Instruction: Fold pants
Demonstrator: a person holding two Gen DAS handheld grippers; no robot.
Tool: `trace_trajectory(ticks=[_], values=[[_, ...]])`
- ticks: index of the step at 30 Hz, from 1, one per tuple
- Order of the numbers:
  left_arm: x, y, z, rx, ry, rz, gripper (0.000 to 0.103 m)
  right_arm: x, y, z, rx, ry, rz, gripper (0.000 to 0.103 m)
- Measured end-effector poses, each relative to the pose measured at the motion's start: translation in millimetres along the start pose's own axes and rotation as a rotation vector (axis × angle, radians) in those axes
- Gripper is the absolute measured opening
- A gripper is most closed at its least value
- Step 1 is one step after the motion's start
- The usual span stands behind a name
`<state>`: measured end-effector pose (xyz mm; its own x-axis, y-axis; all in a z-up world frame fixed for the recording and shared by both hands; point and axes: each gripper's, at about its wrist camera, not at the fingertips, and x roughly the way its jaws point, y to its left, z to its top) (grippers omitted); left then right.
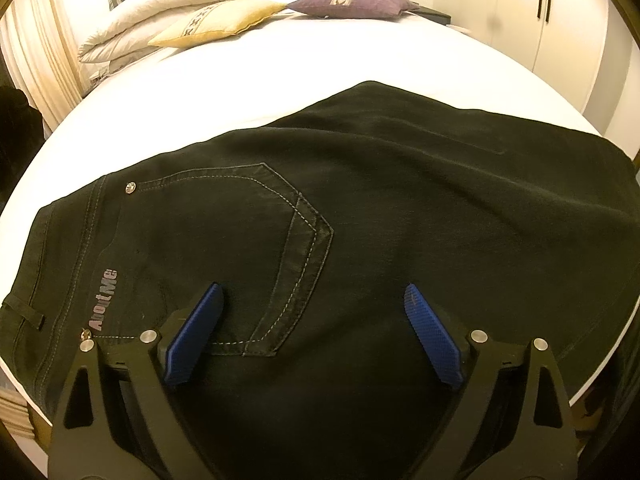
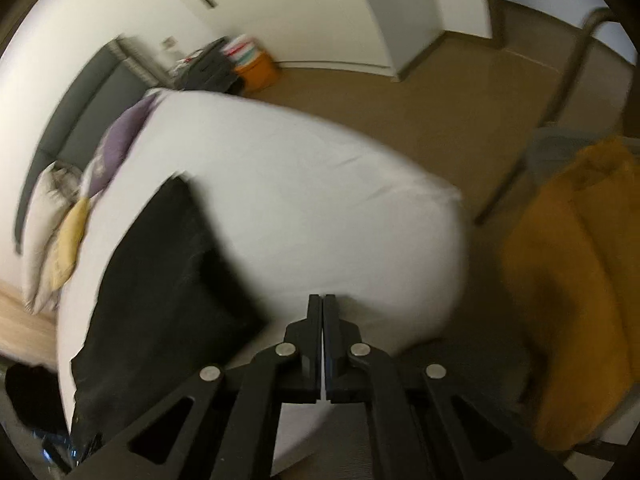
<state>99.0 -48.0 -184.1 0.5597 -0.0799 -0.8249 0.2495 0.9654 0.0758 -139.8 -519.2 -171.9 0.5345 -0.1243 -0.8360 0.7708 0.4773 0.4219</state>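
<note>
In the left wrist view, black pants (image 1: 360,216) are seen spread flat across a white bed (image 1: 248,92), already folded, with a stitched back pocket (image 1: 248,256) and an "AboutMe" label (image 1: 103,300) facing up. The left gripper (image 1: 314,334) is held just above the pants with its blue pads (image 1: 194,336) set wide apart and nothing between them. A yellow cushion (image 1: 218,22) and a purple cushion (image 1: 352,1) are seen at the far end of the bed, beside stacked white pillows (image 1: 160,12).

In the right wrist view, which is blurred, the right gripper (image 2: 322,300) is seen with its fingers pressed together on nothing, over the bed's near edge. The pants (image 2: 168,280) lie on the bed (image 2: 320,208) to its left. A mustard-coloured cloth (image 2: 576,280) is draped at the right, and an orange box (image 2: 256,70) stands on the floor by the wall.
</note>
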Motion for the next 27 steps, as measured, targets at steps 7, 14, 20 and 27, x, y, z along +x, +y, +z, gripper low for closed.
trace_trajectory(ticks=[7, 14, 20, 27], values=[[-34.8, 8.2, 24.0, -0.058, -0.073, -0.06, 0.093, -69.2, 124.4, 26.3, -0.411, -0.097, 0.178, 0.007], [-19.9, -11.7, 50.8, 0.001, -0.05, -0.082, 0.093, 33.7, 288.9, -42.0, -0.695, 0.258, 0.42, 0.02], [22.7, -16.9, 42.2, 0.011, 0.03, -0.07, 0.093, 108.1, 266.9, -23.7, -0.559, 0.305, 0.319, 0.0], [32.5, -20.6, 41.3, 0.022, -0.005, -0.057, 0.099, 111.6, 203.7, 51.1, -0.36, 0.104, 0.167, 0.0]])
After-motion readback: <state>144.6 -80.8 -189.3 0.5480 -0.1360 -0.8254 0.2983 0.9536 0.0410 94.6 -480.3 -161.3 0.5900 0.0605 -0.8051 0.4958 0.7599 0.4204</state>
